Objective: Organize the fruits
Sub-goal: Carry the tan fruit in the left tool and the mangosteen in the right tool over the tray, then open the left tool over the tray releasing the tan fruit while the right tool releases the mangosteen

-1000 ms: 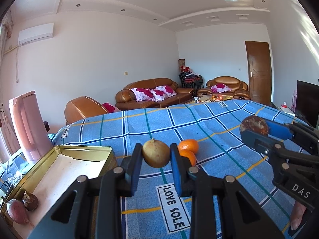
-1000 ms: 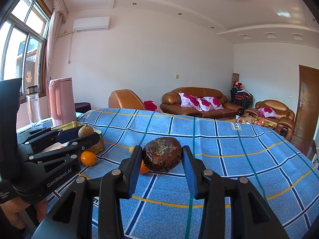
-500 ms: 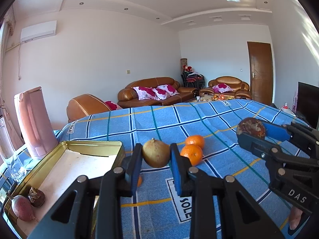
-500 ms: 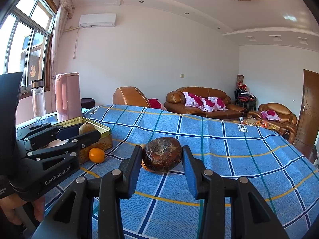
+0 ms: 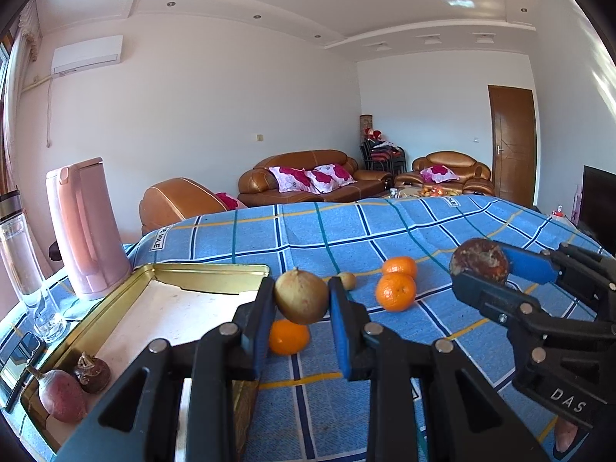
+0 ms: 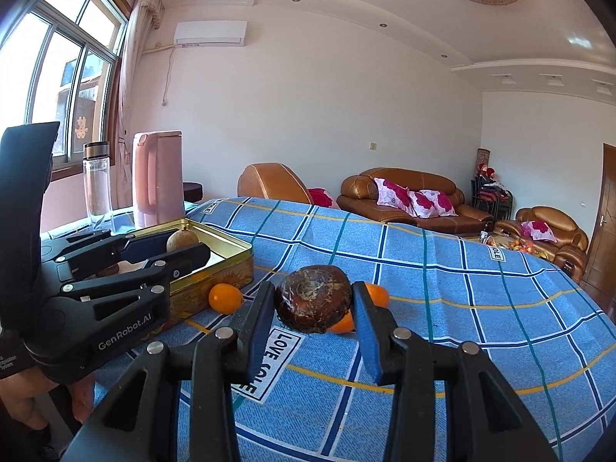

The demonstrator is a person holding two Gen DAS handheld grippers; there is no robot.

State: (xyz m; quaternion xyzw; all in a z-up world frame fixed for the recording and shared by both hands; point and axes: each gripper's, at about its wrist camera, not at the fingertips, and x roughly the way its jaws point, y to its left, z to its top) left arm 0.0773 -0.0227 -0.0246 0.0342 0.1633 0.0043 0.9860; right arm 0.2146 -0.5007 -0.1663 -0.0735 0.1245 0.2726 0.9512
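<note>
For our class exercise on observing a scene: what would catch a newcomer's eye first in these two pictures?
First, the two fruits held up in the foreground: the left gripper clamps a tan round fruit, and the right gripper clamps a dark brown fruit. Next, the bright oranges on the blue checked cloth, and the gold tin tray at the left, with two reddish-brown pieces in its near corner.
</note>
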